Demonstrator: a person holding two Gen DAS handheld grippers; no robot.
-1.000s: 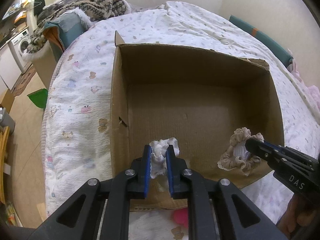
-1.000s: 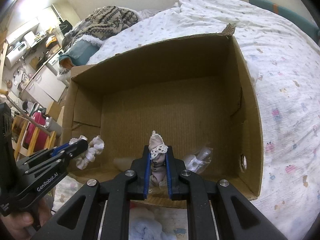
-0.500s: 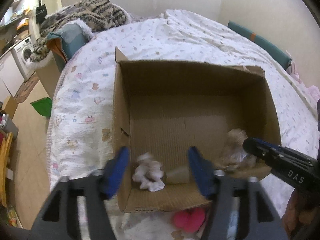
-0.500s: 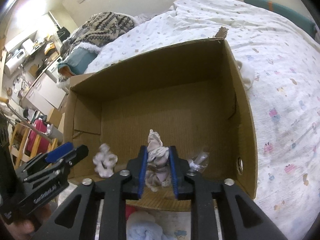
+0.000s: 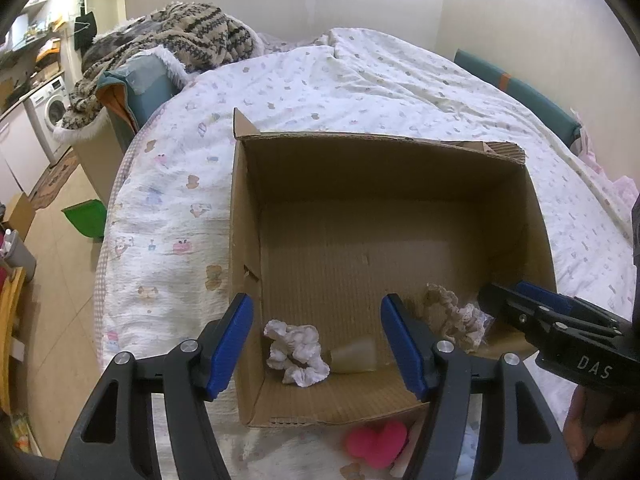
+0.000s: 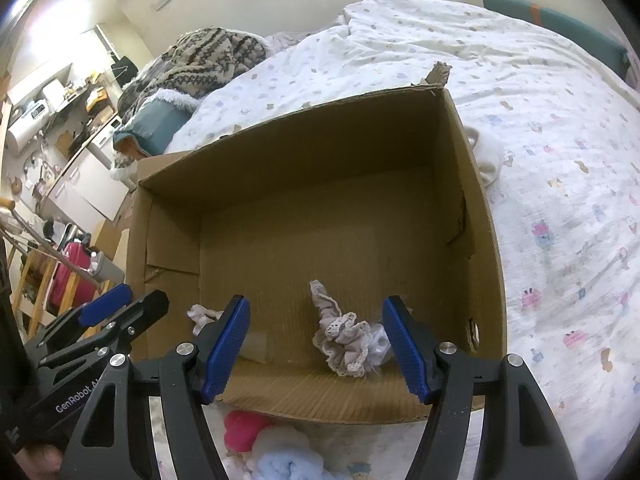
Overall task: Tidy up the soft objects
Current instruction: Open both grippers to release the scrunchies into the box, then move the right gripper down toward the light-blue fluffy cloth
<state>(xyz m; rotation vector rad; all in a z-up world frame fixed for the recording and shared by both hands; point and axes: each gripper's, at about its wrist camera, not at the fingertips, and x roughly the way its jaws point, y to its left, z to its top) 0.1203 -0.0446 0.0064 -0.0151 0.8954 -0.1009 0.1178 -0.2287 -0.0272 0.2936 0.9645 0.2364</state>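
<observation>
An open cardboard box (image 5: 244, 216) (image 6: 480, 208) stands on the bed. A white scrunchie (image 5: 297, 351) (image 6: 202, 315) lies on the box floor near its front left. A beige lace scrunchie (image 5: 454, 318) (image 6: 344, 338) lies near the front right, on a clear plastic bag (image 6: 379, 342). My left gripper (image 5: 320, 346) is open and empty above the white scrunchie. My right gripper (image 6: 318, 348) is open and empty above the beige scrunchie. A small translucent cup (image 5: 355, 356) lies between the scrunchies.
A pink soft object (image 5: 376, 442) (image 6: 240, 428) and a light blue fluffy object (image 6: 284, 460) lie on the bed in front of the box. The patterned quilt (image 5: 168, 184) covers the bed. A knitted blanket (image 5: 188, 36) is piled behind. The floor and a washing machine (image 5: 50, 108) are at left.
Both grippers opened and drew back. The white scrunchie dropped from the left gripper and the beige one from the right; both now lie on the box floor.
</observation>
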